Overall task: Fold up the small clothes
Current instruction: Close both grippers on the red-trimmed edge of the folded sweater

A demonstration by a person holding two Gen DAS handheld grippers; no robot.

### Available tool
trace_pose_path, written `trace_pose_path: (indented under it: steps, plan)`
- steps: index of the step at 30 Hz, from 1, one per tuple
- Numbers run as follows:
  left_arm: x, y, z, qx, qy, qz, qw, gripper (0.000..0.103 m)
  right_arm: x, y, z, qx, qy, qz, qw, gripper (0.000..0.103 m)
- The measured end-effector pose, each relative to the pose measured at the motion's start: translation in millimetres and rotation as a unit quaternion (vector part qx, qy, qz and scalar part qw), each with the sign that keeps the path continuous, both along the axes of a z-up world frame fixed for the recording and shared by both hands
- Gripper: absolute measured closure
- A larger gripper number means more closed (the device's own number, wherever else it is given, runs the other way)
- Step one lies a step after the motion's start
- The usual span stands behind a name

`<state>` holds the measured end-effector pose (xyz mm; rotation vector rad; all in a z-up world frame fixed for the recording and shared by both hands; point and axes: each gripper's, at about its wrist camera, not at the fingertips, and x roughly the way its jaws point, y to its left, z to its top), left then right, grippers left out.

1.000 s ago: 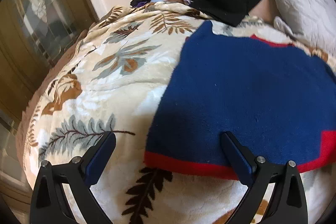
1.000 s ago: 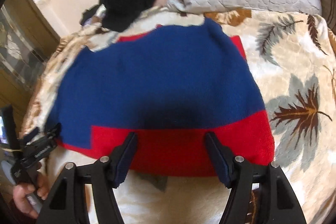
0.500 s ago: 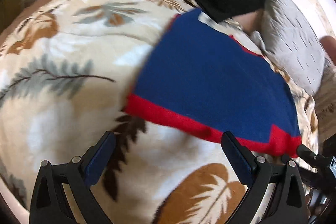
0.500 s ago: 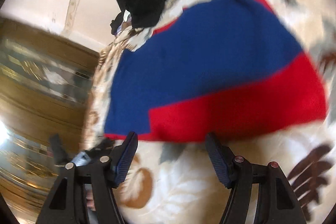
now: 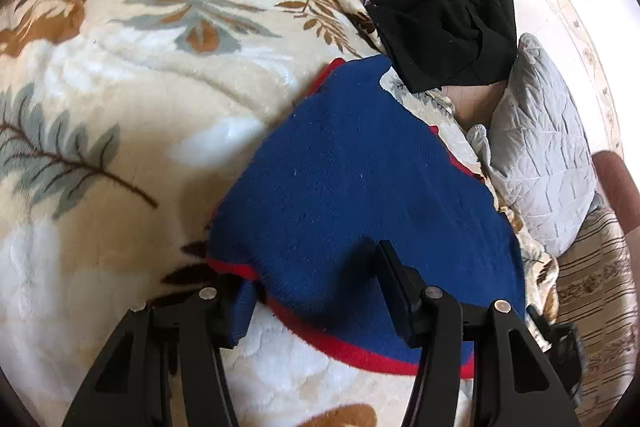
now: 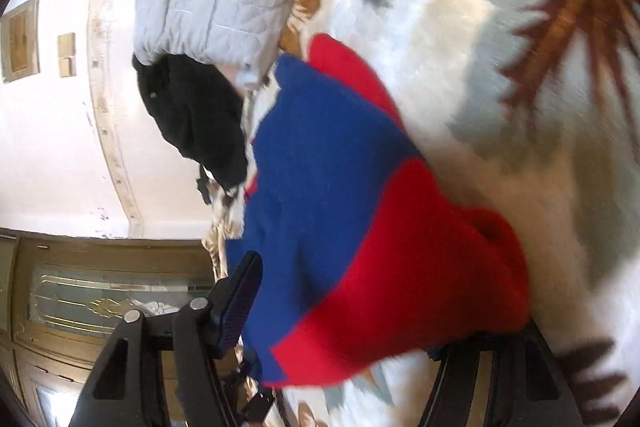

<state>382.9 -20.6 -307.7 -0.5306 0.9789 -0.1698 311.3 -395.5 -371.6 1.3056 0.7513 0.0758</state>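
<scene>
the blue knitted garment with red hem (image 5: 360, 195) lies spread on the cream leaf-print fleece blanket (image 5: 120, 75), no fold made yet. left gripper (image 5: 316, 287) jaws have just been closing over its near hem at six o'clock. right gripper (image 6: 348, 307) straddles the red corner; grip uncertain.

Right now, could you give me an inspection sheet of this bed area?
Surface: plush leaf-print blanket.
Job's things: blue-and-red sweater, spread out, near hem raised.
Clutter: black clothes heaped beyond it; grey pillow beside them.
Grippers: left gripper has just been closing, sweater hem between its jaws; right gripper open, red corner between its jaws.
Cables: nothing seen.
Surroundings: white wall, glass-fronted wooden cabinet.
</scene>
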Motion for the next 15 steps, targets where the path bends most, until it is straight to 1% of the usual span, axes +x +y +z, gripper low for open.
trace_pose_path:
  steps: [1, 2, 3, 4, 5, 6, 7, 8, 9, 12, 14, 15]
  plan:
    - [-1.5, 1.5, -0.3, -0.001, -0.004, 0.002, 1.0000, 0.046, 4.7, 6.3, 5.2, -0.033, -0.007, 0.006, 0.999, 0.034]
    - [-2.3, 2.0, -0.4, -0.003, -0.008, 0.004, 1.0000, 0.046, 6.8, 11.2, 9.4, -0.062, -0.010, 0.012, 0.998, 0.042]
    - [-3.9, 4.1, 0.2, -0.005, -0.012, 0.004, 0.9999, 0.046, 6.7, 13.3, 9.0, -0.079, -0.009, 0.018, 0.997, 0.066]
    - [-4.2, 4.8, 0.7, -0.003, -0.014, 0.005, 0.9999, 0.056, 5.4, 16.3, 9.1, -0.092, -0.007, 0.022, 0.995, 0.070]
    - [-4.5, 5.9, 1.4, -0.003, -0.019, 0.004, 0.9998, 0.063, 3.3, 19.6, 12.4, -0.107, -0.004, 0.018, 0.994, 0.070]
    - [-5.1, 8.4, 2.0, -0.013, -0.027, 0.002, 0.9995, 0.072, 0.0, 20.0, 15.5, -0.120, -0.006, 0.019, 0.993, 0.071]
    - [-6.8, 10.9, 3.2, -0.023, -0.033, 0.000, 0.9992, 0.075, -4.0, 21.4, 21.8, -0.141, -0.010, 0.019, 0.990, 0.072]
    - [-8.2, 11.4, 5.4, -0.026, -0.040, -0.003, 0.9989, 0.076, -7.1, 27.6, 34.1, -0.173, -0.022, 0.020, 0.984, 0.073]
    - [-10.7, 11.0, 7.8, -0.022, -0.049, -0.007, 0.9985, 0.078, -13.8, 24.3, 41.9, -0.192, -0.033, 0.021, 0.981, 0.075]
    - [-18.5, 8.4, 17.5, -0.012, -0.073, -0.020, 0.9971, 0.081, -23.0, 32.8, 64.0, -0.234, -0.057, 0.018, 0.970, 0.078]
    - [-23.3, 9.6, 25.2, -0.016, -0.082, -0.026, 0.9962, 0.082, -33.9, 40.3, 78.4, -0.277, -0.067, 0.018, 0.958, 0.080]
    - [-26.9, 10.4, 30.0, -0.015, -0.086, -0.028, 0.9958, 0.082, -36.1, 42.9, 83.1, -0.289, -0.070, 0.018, 0.955, 0.080]
